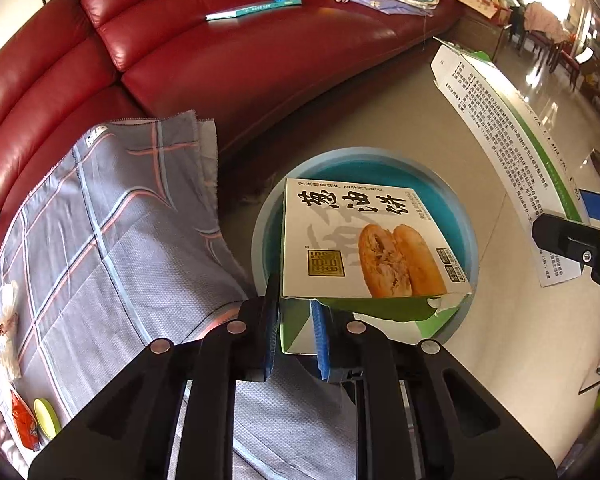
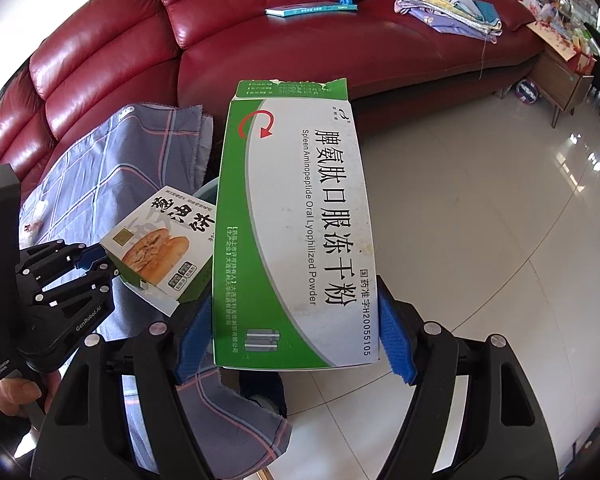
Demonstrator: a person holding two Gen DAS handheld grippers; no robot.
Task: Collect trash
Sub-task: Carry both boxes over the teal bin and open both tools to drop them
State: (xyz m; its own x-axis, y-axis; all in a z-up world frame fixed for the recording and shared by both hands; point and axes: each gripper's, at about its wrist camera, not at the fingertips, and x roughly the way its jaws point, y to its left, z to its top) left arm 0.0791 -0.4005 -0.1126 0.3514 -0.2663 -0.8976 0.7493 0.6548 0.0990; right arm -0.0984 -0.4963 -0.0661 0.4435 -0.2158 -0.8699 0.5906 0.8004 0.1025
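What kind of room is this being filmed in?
Most likely a home living room: a long dark-red leather sofa with a pile of folded clothes on it, glossy pale floor tiles, and a wooden side cabinet at the far end.

Left gripper [image 1: 296, 320] and right gripper [image 2: 296, 336] each clamp something.

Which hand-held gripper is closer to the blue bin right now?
Left. The left hand-held gripper holds the pastry box directly over the blue bin. The right hand-held gripper, clamped on the medicine box, is off to the bin's right side.
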